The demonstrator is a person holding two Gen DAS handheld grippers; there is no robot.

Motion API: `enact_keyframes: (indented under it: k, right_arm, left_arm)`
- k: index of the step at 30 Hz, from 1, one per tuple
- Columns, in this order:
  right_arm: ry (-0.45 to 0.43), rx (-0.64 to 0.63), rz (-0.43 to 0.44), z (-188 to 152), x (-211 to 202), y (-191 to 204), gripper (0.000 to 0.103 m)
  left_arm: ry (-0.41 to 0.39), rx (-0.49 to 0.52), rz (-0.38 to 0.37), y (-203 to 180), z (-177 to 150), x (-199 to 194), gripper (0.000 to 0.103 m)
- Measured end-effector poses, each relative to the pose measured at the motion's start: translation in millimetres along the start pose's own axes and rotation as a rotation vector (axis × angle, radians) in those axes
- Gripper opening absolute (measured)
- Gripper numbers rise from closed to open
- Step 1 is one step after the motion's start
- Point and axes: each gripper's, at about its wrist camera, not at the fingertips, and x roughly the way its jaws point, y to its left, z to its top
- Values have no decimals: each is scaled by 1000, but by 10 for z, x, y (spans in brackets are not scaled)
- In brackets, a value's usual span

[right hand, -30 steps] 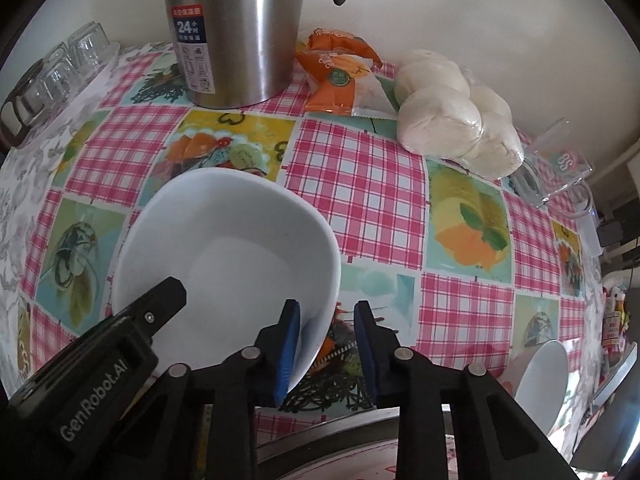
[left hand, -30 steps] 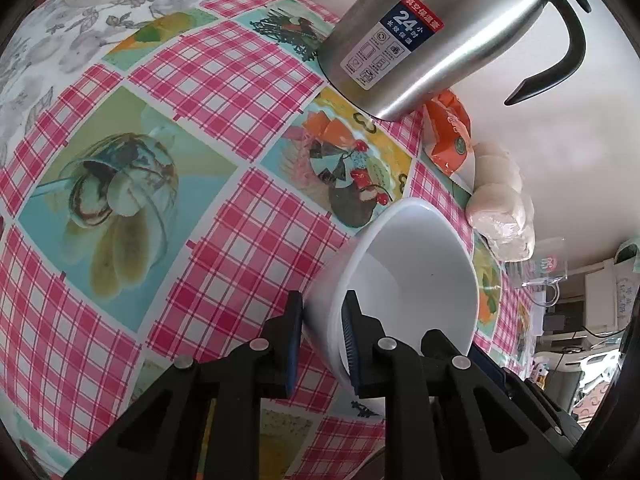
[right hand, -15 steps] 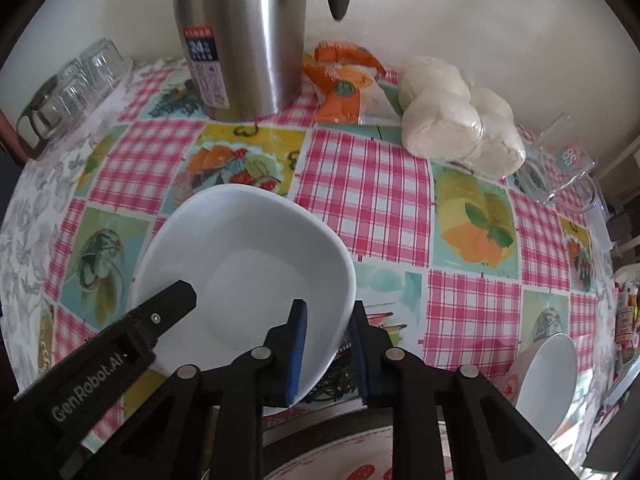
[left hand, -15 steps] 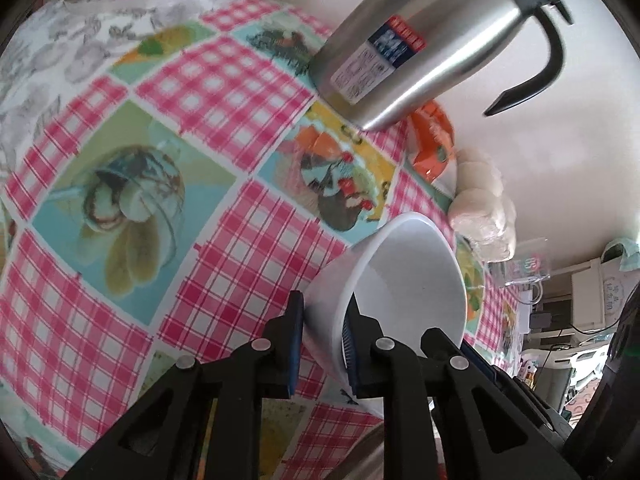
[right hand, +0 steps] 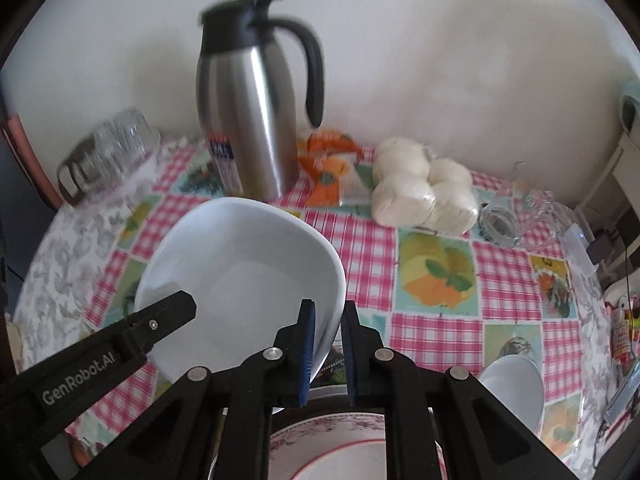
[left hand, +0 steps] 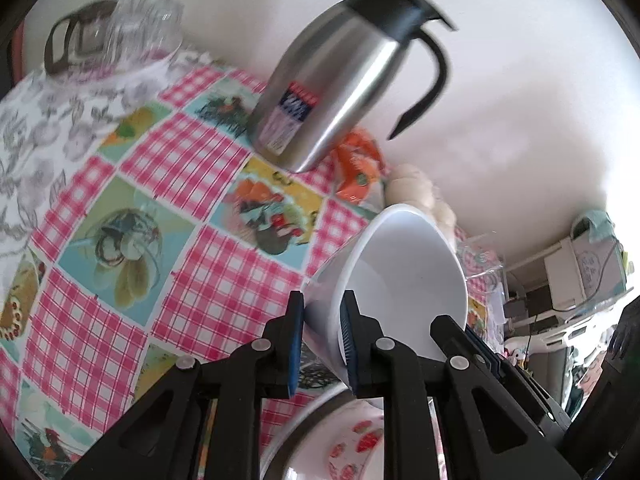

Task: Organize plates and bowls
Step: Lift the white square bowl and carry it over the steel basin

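A large white bowl [left hand: 408, 280] is held in the air above the table by both grippers. My left gripper [left hand: 322, 344] is shut on its left rim. My right gripper [right hand: 326, 354] is shut on its right rim; the bowl [right hand: 240, 280] fills the middle of the right wrist view, and the left gripper's black arm [right hand: 100, 354] reaches in from the left. Below the bowl sits a plate with a red pattern [right hand: 332, 452], which also shows in the left wrist view [left hand: 352, 448]. A smaller white bowl [right hand: 516, 390] sits on the table at the right.
A steel jug [right hand: 250, 120] stands at the back by the wall. Beside it lie an orange packet [right hand: 328, 168] and bagged white buns [right hand: 420, 192]. Upturned glasses [right hand: 108, 152] stand back left, a glass mug [right hand: 516, 212] back right. A checked cloth [right hand: 436, 332] covers the table.
Both grippers have lifted the white bowl up and back towards me; the jug and table look farther away, and the patterned plate has come into view beneath the bowl.
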Motion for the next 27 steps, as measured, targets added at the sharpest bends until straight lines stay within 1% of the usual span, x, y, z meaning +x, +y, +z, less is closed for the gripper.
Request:
enact_keyframes:
  k: [5, 11, 15, 20, 27]
  right_arm:
    - [-72, 75, 62, -55, -291, -229, 14]
    - [-141, 155, 116, -279, -600, -496, 14]
    - [-162, 194, 134, -420, -706, -660, 15]
    - [-165, 240, 172, -545, -799, -905, 15]
    - [-182, 272, 163, -675, -904, -1061, 15]
  left_arm:
    - [-29, 39, -21, -199, -71, -178, 19]
    - [-48, 98, -40, -439, -228, -358, 19]
    - [-55, 143, -34, -607, -351, -418, 19]
    - [-32, 175, -60, -747, -440, -382, 19]
    - [-18, 252, 0, -968, -633, -314, 19]
